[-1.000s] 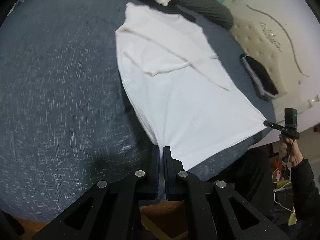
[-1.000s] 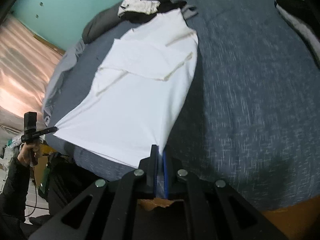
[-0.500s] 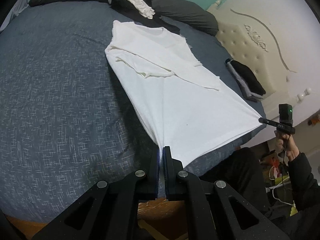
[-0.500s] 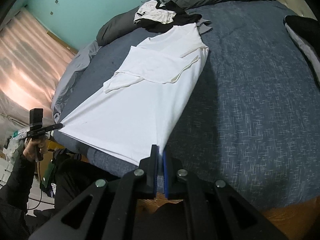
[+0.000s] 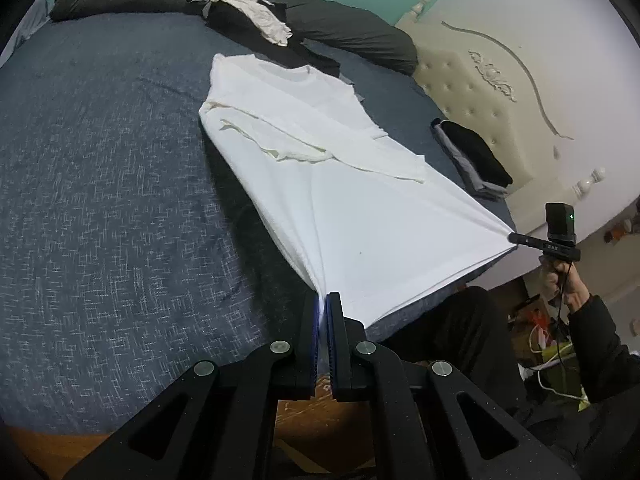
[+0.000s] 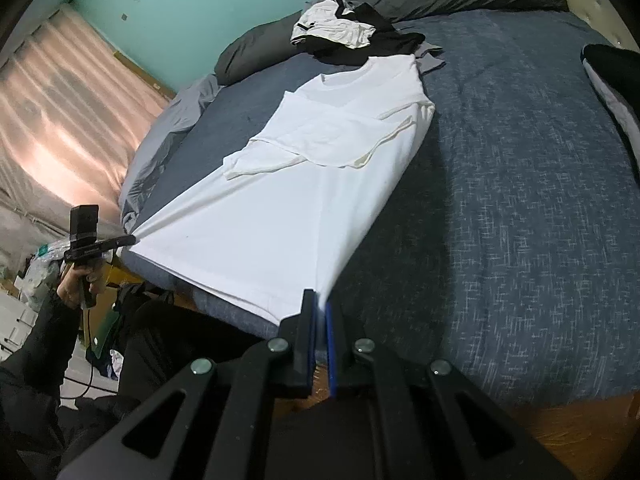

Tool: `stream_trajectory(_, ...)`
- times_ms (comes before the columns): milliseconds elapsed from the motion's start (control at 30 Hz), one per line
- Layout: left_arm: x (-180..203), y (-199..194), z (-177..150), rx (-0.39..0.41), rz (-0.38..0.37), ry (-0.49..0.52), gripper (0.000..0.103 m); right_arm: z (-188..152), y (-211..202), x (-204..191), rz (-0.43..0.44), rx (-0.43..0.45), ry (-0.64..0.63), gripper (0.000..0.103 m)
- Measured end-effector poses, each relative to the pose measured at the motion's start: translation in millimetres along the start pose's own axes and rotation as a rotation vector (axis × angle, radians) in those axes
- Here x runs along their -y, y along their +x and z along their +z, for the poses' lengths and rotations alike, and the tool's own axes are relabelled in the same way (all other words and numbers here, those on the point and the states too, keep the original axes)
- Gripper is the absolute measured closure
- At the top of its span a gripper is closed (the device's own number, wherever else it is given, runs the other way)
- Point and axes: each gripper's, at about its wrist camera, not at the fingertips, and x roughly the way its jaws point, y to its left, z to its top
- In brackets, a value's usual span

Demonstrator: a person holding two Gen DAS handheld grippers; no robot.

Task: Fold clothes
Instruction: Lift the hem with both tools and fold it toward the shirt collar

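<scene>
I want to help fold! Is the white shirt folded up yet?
Partly. The white shirt has its sleeves folded in, but its body lies long on the bed, bottom corners pinched by both grippers.

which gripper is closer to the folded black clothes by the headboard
Right. The right gripper grips the white shirt hem corner on the side of the folded black clothes; the left gripper grips the opposite hem corner, farther away.

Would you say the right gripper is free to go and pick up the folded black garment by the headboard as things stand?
Probably not: the right gripper is shut on a hem corner of the white T-shirt, so it would have to let go first. The folded black garment lies unobstructed.
</scene>
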Motion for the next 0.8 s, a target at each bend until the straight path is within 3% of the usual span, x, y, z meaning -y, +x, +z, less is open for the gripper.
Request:
stream_trajectory(233, -3, -5, 20, 0.021, 0.008, -0.006, 0.099, 15, -1, -2, 0.016, 0.027, 0.008, 0.099)
stream_trajectory(433, -2, -1, 53, 0.039, 0.006, -0.007, 0.099, 46, 8, -8, 0.03, 0.032, 0.0, 0.099)
stream_trajectory(800, -35, 21, 150, 0.074, 0.029, -0.047, 0.099, 154, 29, 18, 0.012, 0.053, 0.05, 0.099)
